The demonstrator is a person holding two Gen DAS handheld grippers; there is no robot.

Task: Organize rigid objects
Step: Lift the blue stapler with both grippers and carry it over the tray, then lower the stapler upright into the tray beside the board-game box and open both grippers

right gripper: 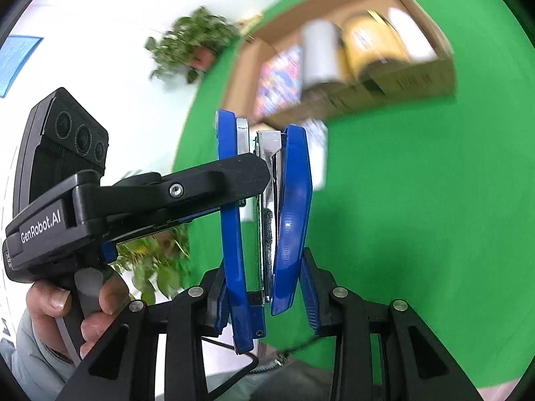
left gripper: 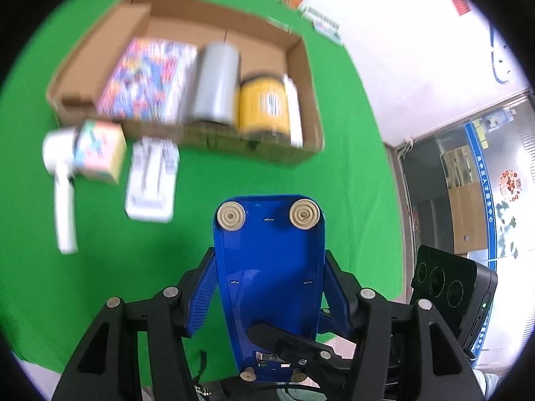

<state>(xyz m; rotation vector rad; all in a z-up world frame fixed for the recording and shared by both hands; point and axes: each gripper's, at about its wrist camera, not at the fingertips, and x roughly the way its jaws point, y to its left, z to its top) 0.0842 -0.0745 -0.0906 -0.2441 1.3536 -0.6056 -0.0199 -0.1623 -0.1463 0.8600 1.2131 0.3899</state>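
A blue stapler (left gripper: 267, 260) is held up over the green cloth by both grippers, and the left wrist view shows its underside with two round rubber feet. My left gripper (left gripper: 269, 287) is shut on its two sides, ribbed blue pads pressing on them. In the right wrist view the stapler (right gripper: 291, 200) stands on edge, and my right gripper (right gripper: 264, 267) is shut on its top and base. One of the left gripper's black fingers (right gripper: 217, 177) crosses in from the left, held by a hand (right gripper: 83, 300).
An open cardboard box (left gripper: 311, 100) holds a colourful packet (left gripper: 147, 77), a grey cylinder (left gripper: 217, 80) and a yellow can (left gripper: 264, 103). In front of it lie a white handled device (left gripper: 60, 173), a pastel carton (left gripper: 100, 150) and a white packet (left gripper: 152, 180). A potted plant (right gripper: 197, 43) stands beyond the cloth.
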